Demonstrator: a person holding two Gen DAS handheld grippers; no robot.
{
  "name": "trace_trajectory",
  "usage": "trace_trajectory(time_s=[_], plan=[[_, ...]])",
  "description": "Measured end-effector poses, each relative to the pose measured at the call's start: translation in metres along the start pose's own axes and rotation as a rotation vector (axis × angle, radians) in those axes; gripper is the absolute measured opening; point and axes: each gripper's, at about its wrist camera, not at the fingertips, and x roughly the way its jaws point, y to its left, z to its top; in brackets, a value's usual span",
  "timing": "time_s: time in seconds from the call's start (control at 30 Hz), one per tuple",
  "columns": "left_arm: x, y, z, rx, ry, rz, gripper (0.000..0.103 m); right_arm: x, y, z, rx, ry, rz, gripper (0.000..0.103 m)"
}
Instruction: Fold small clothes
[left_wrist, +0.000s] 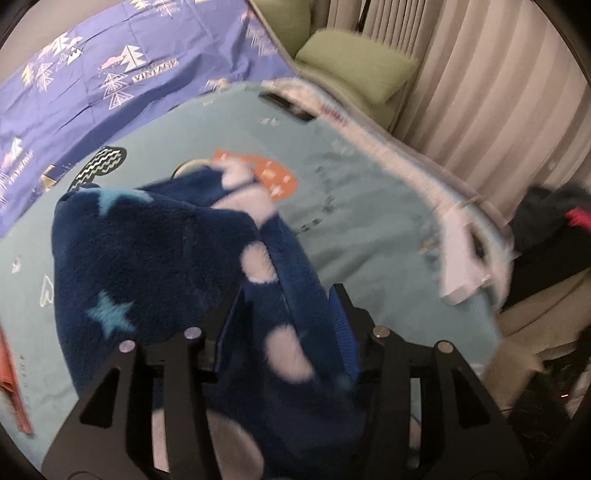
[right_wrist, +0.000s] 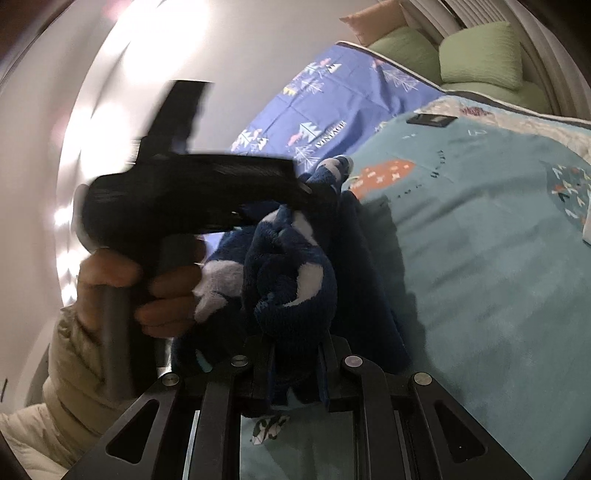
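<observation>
Centrally, navy fleece garment (left_wrist: 159, 251) bunched over teal blanket (left_wrist: 369, 229), clamped in left gripper (left_wrist: 284, 332) and right gripper (right_wrist: 295, 354); purple sheet (left_wrist: 110, 74) upper left, green cushion (left_wrist: 354, 66) at top, left gripper blocking left of right view

Left tool (left_wrist: 284, 325) clamping navy fleece garment (left_wrist: 155, 251) over teal blanket (left_wrist: 369, 229).
</observation>
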Motion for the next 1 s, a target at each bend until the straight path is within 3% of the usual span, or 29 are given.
trace_trajectory(time_s=[0.13,0.23,0.3,0.37,0.43,0.57,0.73,0.83,0.93,1.0], plan=[[-0.047,0.004,-0.022,0.062,-0.137,0.081,0.05,-0.004,0.004,-0.002,-0.041,0.005,-0.058,0.031],[-0.065,0.015,-0.051,0.091,-0.193,0.154,0.051,-0.007,0.017,-0.004,-0.112,-0.002,-0.121,0.033],[-0.066,0.023,-0.068,0.097,-0.188,0.187,0.051,-0.009,0.024,-0.003,-0.135,-0.002,-0.163,0.039],[-0.055,0.032,-0.086,0.097,-0.146,0.211,0.051,-0.015,0.025,-0.002,-0.137,-0.011,-0.201,0.053],[-0.047,0.037,-0.101,0.099,-0.137,0.228,0.051,-0.021,0.026,0.001,-0.144,-0.02,-0.22,0.058],[-0.05,0.034,-0.119,0.114,-0.204,0.267,0.051,-0.034,0.034,0.006,-0.182,-0.045,-0.268,0.06],[-0.054,0.033,-0.122,0.112,-0.219,0.278,0.051,-0.046,0.072,0.006,-0.366,-0.17,-0.454,0.06],[-0.061,0.03,-0.125,0.105,-0.23,0.262,0.051,-0.049,0.088,0.012,-0.433,-0.219,-0.448,0.056],[-0.07,0.023,-0.131,0.125,-0.26,0.258,0.051,-0.041,0.095,0.019,-0.454,-0.187,-0.404,0.026],[-0.073,0.02,-0.136,0.138,-0.27,0.244,0.051,-0.032,0.096,0.021,-0.447,-0.15,-0.352,0.017]])
